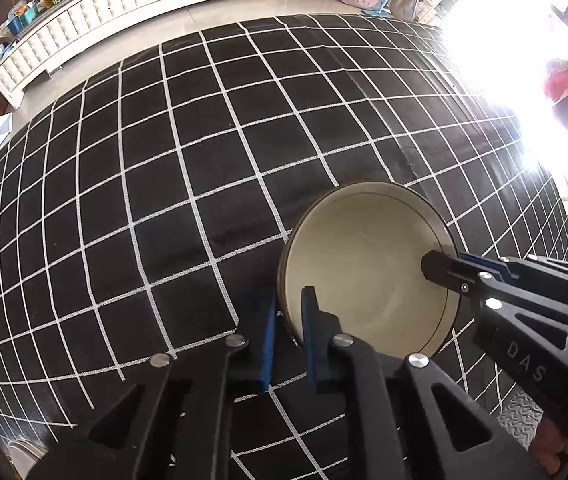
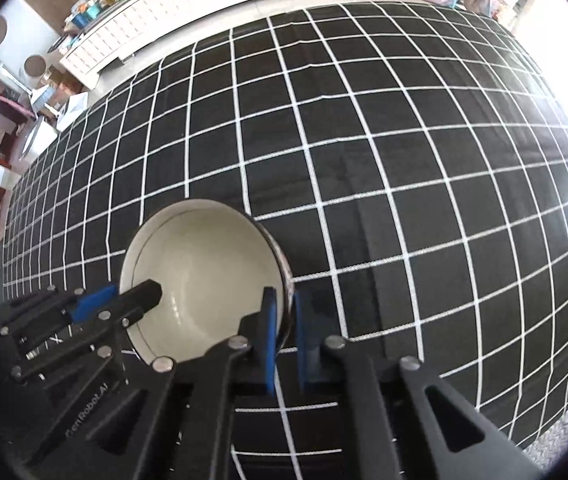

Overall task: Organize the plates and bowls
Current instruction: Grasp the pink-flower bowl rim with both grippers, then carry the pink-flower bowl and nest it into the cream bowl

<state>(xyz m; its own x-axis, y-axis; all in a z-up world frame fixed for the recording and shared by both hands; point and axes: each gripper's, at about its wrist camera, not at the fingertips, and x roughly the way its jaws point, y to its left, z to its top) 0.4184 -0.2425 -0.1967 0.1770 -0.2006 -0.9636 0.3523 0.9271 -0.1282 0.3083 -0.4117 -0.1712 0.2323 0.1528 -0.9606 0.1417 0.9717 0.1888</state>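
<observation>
Glazed bowl, matt grippers, woven cloth.
We see the bowl [image 1: 368, 268] as smooth, glossy cream ceramic with a dark rim; the left gripper [image 1: 288, 334] and right gripper [image 2: 284, 330] look like matt black plastic with blue pads [image 2: 269, 340] and shiny metal pins; the cloth [image 1: 171, 184] is matt black fabric with stitched white lines.

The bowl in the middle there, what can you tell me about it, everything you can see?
The bowl is round, cream-white and glossy inside, ceramic by the look, with a thin dark line below the lip and a dark outer wall. It is empty and sits upright or nearly so over the black checked tablecloth; contact underneath is hidden. The left gripper straddles one side of its rim and the right gripper the opposite side, each with one blue pad inside and one outside.
</observation>
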